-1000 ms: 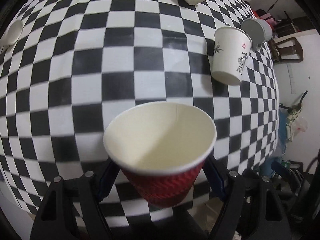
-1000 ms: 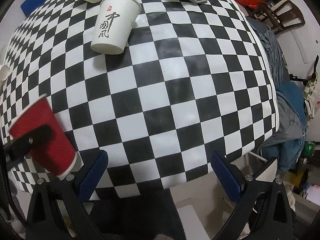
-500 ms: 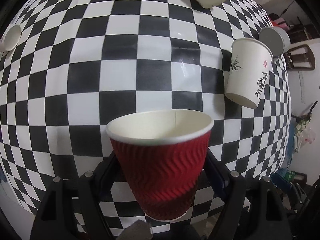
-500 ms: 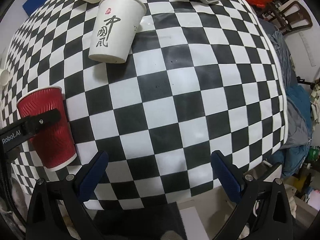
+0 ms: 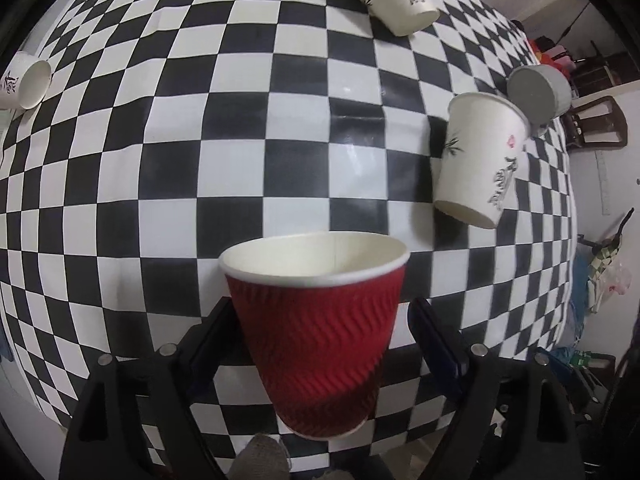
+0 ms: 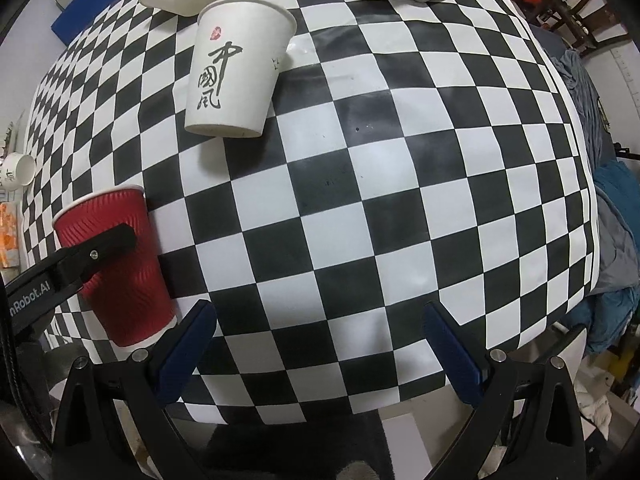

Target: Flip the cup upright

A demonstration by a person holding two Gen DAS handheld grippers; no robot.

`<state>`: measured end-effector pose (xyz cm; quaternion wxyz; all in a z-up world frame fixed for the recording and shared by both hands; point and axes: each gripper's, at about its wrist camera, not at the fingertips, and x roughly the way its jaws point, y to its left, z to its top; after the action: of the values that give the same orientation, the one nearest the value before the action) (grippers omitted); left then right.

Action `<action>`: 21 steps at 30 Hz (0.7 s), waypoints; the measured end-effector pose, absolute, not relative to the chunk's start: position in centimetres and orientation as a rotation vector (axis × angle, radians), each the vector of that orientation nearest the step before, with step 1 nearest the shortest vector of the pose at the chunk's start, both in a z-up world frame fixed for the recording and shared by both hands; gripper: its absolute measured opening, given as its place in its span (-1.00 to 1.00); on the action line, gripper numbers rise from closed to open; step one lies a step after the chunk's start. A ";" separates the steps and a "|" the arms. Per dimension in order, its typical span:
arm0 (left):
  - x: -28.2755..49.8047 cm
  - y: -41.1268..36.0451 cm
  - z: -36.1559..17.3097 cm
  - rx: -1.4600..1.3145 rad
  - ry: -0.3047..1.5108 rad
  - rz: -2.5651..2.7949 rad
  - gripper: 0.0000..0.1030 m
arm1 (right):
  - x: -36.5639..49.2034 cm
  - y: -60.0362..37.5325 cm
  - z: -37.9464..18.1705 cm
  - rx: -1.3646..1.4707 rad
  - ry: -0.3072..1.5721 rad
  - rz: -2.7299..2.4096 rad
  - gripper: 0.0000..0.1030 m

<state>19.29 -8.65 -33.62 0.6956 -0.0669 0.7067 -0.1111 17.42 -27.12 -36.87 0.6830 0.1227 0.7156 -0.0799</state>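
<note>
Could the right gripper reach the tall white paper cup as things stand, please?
Probably yes: the right gripper is open and holds nothing, and only bare checkered tablecloth lies between it and the tall white paper cup, which stands ahead to its left.

Cup (image 5: 316, 332) btwn left gripper (image 5: 320, 344) fingers

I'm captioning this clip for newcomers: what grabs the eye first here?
The red ribbed cup dominates, mouth up between the left gripper fingers near the table's front edge. Around it spreads the black-and-white checkered tablecloth. Farther back, a tall white cup with calligraphy stands upright.
</note>
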 end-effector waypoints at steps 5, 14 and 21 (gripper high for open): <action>19.2 -8.4 -31.2 -0.161 1.521 -0.258 0.68 | 17.7 -27.8 -36.1 0.283 1.590 -0.163 1.00; 17.4 -5.5 -25.9 -0.129 1.358 -0.193 0.68 | 17.0 -26.5 -33.8 0.276 1.558 -0.104 1.00; 15.3 -1.8 -24.7 0.030 1.250 0.014 0.68 | 17.0 -23.3 -31.6 0.230 1.528 -0.033 1.00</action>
<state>15.27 -1.80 -24.72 0.8107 0.0142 0.5852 0.0066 17.02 -23.26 -31.60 0.7159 0.1040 0.6903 -0.0150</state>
